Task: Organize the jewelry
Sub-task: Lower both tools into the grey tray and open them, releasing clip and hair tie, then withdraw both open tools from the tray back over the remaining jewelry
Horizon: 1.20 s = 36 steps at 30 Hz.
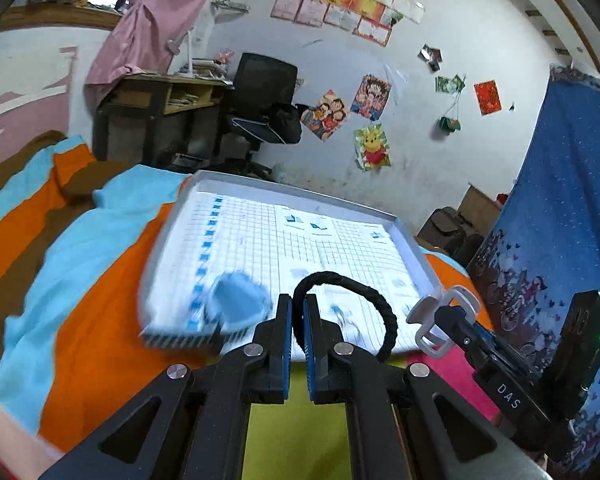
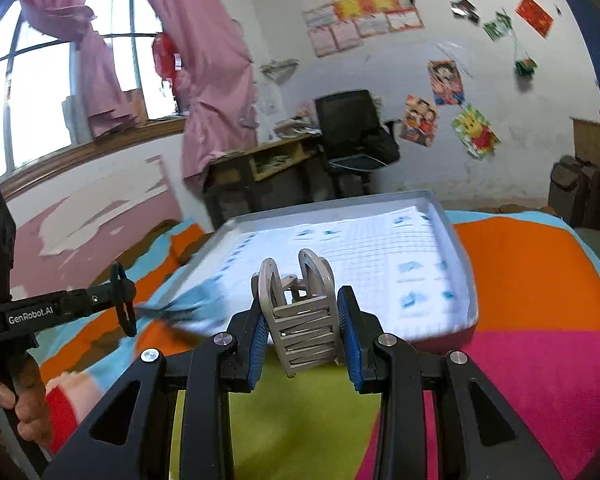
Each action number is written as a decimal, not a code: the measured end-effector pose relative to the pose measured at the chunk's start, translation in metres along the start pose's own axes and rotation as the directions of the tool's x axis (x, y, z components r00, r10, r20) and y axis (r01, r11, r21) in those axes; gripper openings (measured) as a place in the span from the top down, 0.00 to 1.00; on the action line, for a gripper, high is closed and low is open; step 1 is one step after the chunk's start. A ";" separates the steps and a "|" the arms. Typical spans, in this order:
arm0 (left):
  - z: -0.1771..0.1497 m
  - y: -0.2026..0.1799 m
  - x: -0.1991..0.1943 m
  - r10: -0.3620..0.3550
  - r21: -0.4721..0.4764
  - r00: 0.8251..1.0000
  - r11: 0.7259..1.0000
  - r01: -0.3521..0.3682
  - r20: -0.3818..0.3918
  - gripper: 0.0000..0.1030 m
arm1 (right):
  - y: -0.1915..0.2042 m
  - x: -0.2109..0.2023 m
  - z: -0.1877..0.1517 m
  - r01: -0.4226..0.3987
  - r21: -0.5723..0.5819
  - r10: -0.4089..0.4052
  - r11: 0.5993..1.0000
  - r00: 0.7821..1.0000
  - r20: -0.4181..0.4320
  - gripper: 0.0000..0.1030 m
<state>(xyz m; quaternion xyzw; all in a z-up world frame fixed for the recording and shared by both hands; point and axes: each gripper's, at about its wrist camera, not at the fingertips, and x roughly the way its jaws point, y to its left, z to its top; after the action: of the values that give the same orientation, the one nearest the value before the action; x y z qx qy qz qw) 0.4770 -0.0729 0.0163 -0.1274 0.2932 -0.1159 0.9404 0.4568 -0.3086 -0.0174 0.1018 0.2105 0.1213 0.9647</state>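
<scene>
Ahead of both tongs lies the paper-lined tray (image 1: 204,188) on the bed, so the left tongs (image 1: 298,322), clenched on the black hair band (image 1: 380,300), and the right tongs (image 2: 303,320), grasping the grey hair claw (image 2: 300,304), should lower gently before letting go.

A tray (image 1: 408,236) lay on a bed (image 1: 100,280), with a printed sheet (image 1: 284,240) inside it. Near the tray's front left corner sat a blurred scrunchie (image 1: 238,300). The left gripper (image 1: 298,340) hung over the tray's near edge, a hairband (image 1: 380,304) pinched between its fingers and looping up and to the right. The right gripper (image 2: 303,320) was just right of it, also over the near edge, a claw clip (image 2: 300,304) gripped between its pads. Beyond the bed stood a desk (image 1: 152,100), with a chair (image 1: 264,92) to its right. Behind both rose a wall hung with posters (image 1: 370,96). A curtain (image 2: 216,64) hung left of the desk, beside a window (image 2: 40,92).
</scene>
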 end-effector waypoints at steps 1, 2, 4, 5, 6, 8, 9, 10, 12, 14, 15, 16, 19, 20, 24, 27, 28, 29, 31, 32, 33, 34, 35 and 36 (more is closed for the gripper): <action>0.003 -0.001 0.016 -0.004 0.002 1.000 1.000 0.005 -0.021 0.94 | -0.006 0.012 0.004 0.013 0.012 -0.013 1.000 1.000 -0.010 0.71; 0.005 -0.002 0.027 -0.006 0.001 0.999 1.000 0.006 -0.039 0.94 | -0.012 0.023 0.007 0.025 0.018 -0.024 1.000 0.999 -0.023 0.71; 0.006 -0.003 0.052 0.003 -0.003 0.996 1.000 -0.003 -0.089 0.94 | -0.020 0.042 0.008 0.045 0.017 -0.044 0.999 0.998 -0.049 0.71; 0.006 -0.003 0.059 0.001 -0.004 0.995 1.000 -0.001 -0.102 0.94 | -0.023 0.051 0.008 0.057 0.017 -0.055 0.998 0.996 -0.065 0.71; 0.004 -0.005 0.066 0.000 0.004 0.993 1.000 0.000 -0.121 0.94 | -0.025 0.057 0.007 0.065 0.019 -0.064 0.998 0.995 -0.075 0.71; 0.000 -0.010 0.075 0.023 0.041 0.990 0.999 -0.017 -0.137 0.94 | -0.032 0.068 0.005 0.070 0.034 -0.066 0.997 0.993 -0.099 0.71; 0.000 -0.012 0.078 0.026 0.052 0.989 0.998 -0.019 -0.143 0.94 | -0.035 0.072 0.004 0.076 0.039 -0.071 0.996 0.992 -0.109 0.71; -0.002 -0.013 0.080 0.024 0.050 0.988 0.999 -0.016 -0.150 0.94 | -0.036 0.075 0.002 0.081 0.038 -0.076 0.996 0.991 -0.114 0.71; -0.003 -0.013 0.082 0.009 0.031 0.986 1.000 -0.004 -0.169 0.94 | -0.038 0.075 -0.001 0.076 0.043 -0.071 0.996 0.991 -0.109 0.70; -0.005 -0.013 0.087 -0.016 0.005 0.977 1.000 0.017 -0.212 0.94 | -0.041 0.075 -0.002 0.057 0.061 -0.050 0.996 0.993 -0.109 0.70; -0.007 -0.012 0.086 -0.016 0.003 0.976 1.000 0.018 -0.218 0.94 | -0.041 0.075 -0.003 0.046 0.069 -0.038 0.997 0.993 -0.110 0.70; -0.008 -0.012 0.086 -0.006 0.009 0.975 1.000 0.008 -0.223 0.94 | -0.042 0.074 -0.005 0.041 0.069 -0.033 0.997 0.994 -0.108 0.69; -0.011 -0.011 0.081 0.016 0.012 0.975 1.000 -0.014 -0.221 0.91 | -0.043 0.064 -0.010 0.048 0.058 -0.042 0.997 0.995 -0.091 0.51; -0.012 -0.010 0.079 0.018 0.006 0.975 1.000 -0.017 -0.221 0.87 | -0.045 0.059 -0.011 0.056 0.058 -0.051 0.997 0.995 -0.087 0.47; -0.014 -0.003 0.061 0.024 -0.032 0.981 0.999 -0.031 -0.192 0.68 | -0.047 0.042 -0.010 0.056 0.065 -0.052 0.996 0.997 -0.065 0.47; -0.016 -0.004 0.044 0.041 -0.047 0.988 0.998 -0.048 -0.151 0.40 | -0.047 0.025 -0.009 0.073 0.056 -0.070 0.996 0.996 -0.051 0.40; -0.017 -0.006 0.032 0.045 -0.053 0.993 0.997 -0.052 -0.112 0.32 | -0.046 0.017 -0.008 0.077 0.055 -0.075 0.996 0.996 -0.044 0.36; -0.018 -0.007 0.024 0.041 -0.053 0.996 0.998 -0.045 -0.085 0.28 | -0.045 0.008 -0.008 0.078 0.054 -0.076 0.995 0.996 -0.034 0.34; -0.020 -0.012 0.006 0.032 -0.041 0.999 0.999 -0.033 -0.043 0.23 | -0.043 -0.007 -0.006 0.080 0.042 -0.079 0.996 0.997 -0.020 0.26; -0.021 -0.015 -0.003 0.034 -0.031 0.999 0.999 -0.035 -0.029 0.19 | -0.041 -0.017 -0.005 0.078 0.033 -0.078 0.996 0.997 -0.009 0.24; -0.022 -0.016 -0.010 0.035 -0.022 0.999 0.999 -0.035 -0.015 0.17 | -0.039 -0.025 -0.005 0.076 0.027 -0.076 0.997 0.997 0.001 0.22; -0.025 -0.019 -0.023 0.035 -0.008 0.999 0.999 -0.035 0.011 0.14 | -0.037 -0.035 -0.004 0.074 0.021 -0.074 0.997 0.997 0.014 0.19; -0.027 -0.021 -0.033 0.040 0.002 0.999 0.999 -0.040 0.032 0.10 | -0.034 -0.047 -0.003 0.072 0.017 -0.072 0.997 0.997 0.032 0.17; -0.031 -0.023 -0.044 0.048 0.013 0.997 0.999 -0.049 0.056 0.08 | -0.033 -0.057 -0.004 0.068 0.014 -0.068 0.998 0.996 0.049 0.13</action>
<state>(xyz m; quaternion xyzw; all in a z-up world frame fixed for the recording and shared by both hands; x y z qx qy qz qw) 0.4206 -0.0868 0.0213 -0.1166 0.2691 -0.0915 0.9516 0.4111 -0.3554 -0.0069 0.1034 0.1908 0.0846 0.9725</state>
